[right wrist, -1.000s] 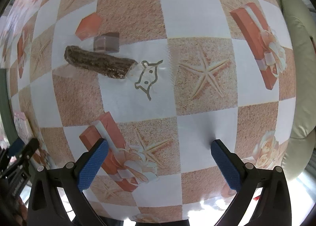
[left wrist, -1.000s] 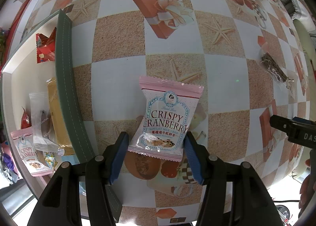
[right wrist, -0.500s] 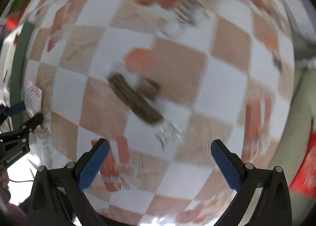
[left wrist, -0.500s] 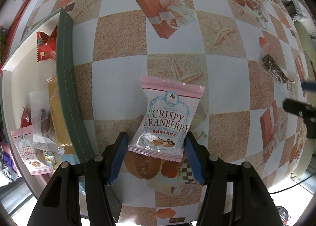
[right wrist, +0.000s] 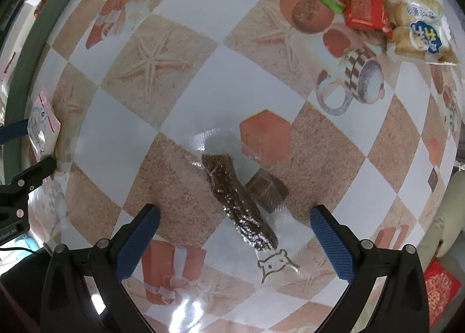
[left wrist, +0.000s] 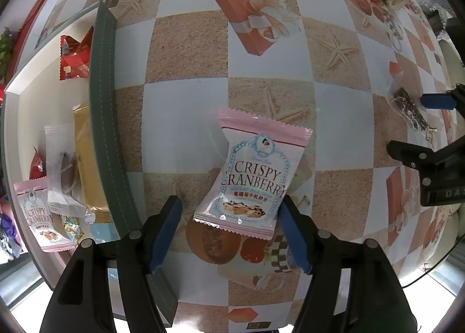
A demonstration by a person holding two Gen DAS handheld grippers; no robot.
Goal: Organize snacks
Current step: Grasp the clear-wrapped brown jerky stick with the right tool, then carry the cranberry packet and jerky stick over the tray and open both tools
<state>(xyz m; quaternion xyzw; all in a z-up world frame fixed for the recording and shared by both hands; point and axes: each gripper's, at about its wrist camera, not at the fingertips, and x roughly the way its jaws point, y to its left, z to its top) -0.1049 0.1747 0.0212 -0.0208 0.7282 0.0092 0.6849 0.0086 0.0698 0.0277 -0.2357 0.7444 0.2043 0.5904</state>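
A pink Crispy Cranberry packet [left wrist: 252, 176] lies flat on the checkered tablecloth, its near end between the open blue fingers of my left gripper [left wrist: 229, 234]; the fingers stand beside it without squeezing. The packet also shows in the right wrist view [right wrist: 42, 123]. A dark brown bar in a clear wrapper [right wrist: 238, 202] lies between and just ahead of the open fingers of my right gripper [right wrist: 232, 242]. That bar also shows in the left wrist view [left wrist: 409, 109], next to the right gripper's fingers [left wrist: 436, 100].
A box with a green rim [left wrist: 101, 117] at the left holds several snack packets, among them another Crispy Cranberry [left wrist: 40, 216]. A heap of loose snacks [right wrist: 363, 4] lies at the far side of the table [left wrist: 186, 129].
The right gripper has swung round and come down over the dark bar, which now lies between its fingers. The left gripper and the pink packet have stayed put.
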